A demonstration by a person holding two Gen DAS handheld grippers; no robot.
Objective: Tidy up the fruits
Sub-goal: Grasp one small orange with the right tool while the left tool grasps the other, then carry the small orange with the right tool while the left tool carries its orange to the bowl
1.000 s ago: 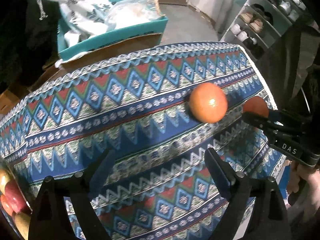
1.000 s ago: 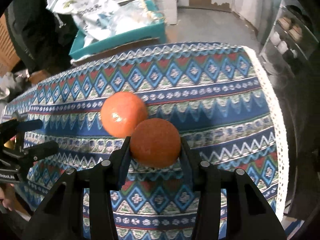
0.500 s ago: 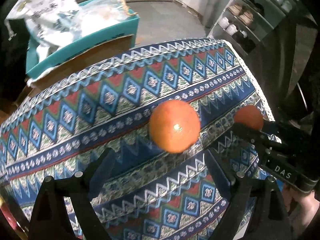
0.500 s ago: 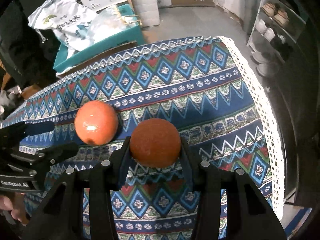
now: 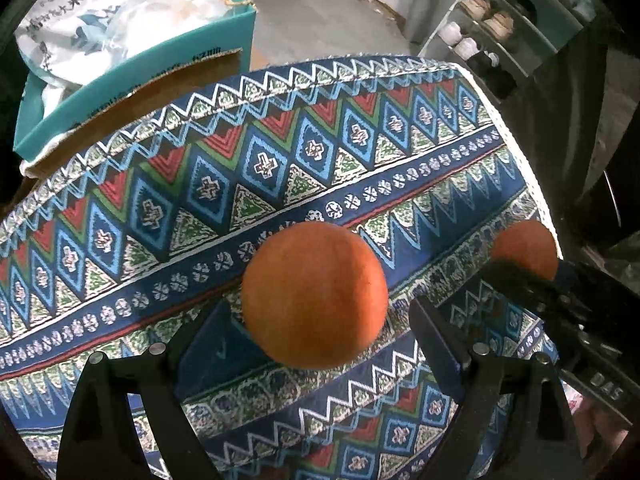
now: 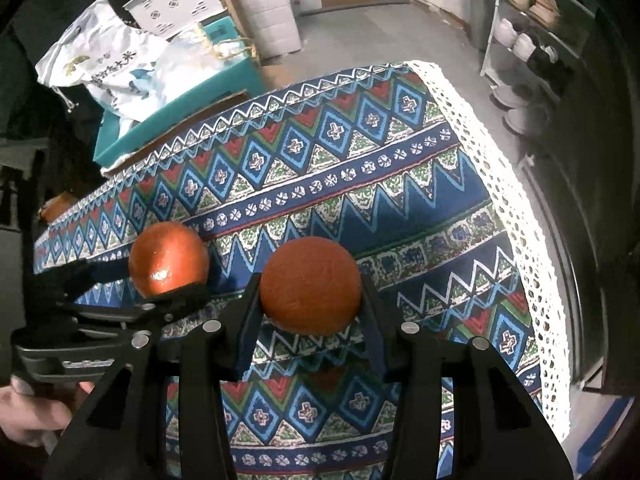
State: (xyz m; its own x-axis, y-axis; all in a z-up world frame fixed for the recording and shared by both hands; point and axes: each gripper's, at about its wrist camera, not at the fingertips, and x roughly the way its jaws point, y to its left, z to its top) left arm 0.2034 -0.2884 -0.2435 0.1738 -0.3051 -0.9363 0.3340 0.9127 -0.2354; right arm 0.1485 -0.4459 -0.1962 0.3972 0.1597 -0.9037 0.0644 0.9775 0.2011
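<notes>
An orange (image 5: pixel 315 294) lies on the patterned tablecloth (image 5: pixel 280 168) between the fingers of my left gripper (image 5: pixel 320 332), which is open around it with gaps on both sides. It also shows in the right wrist view (image 6: pixel 168 264), with the left gripper (image 6: pixel 132 284) around it. My right gripper (image 6: pixel 310 300) is shut on a second orange (image 6: pixel 310 284) and holds it just above the cloth. That held orange shows at the right of the left wrist view (image 5: pixel 524 248), in the right gripper (image 5: pixel 532 280).
A teal box (image 5: pixel 132 68) with white bags (image 6: pixel 108 64) stands beyond the table's far edge. The table's right edge has white lace trim (image 6: pixel 516 216). A shelf with shoes (image 6: pixel 532 20) stands at the right on the grey floor.
My left gripper has moved forward so the lying orange now sits between its open fingers. The right gripper still holds its orange, beside the left one.
</notes>
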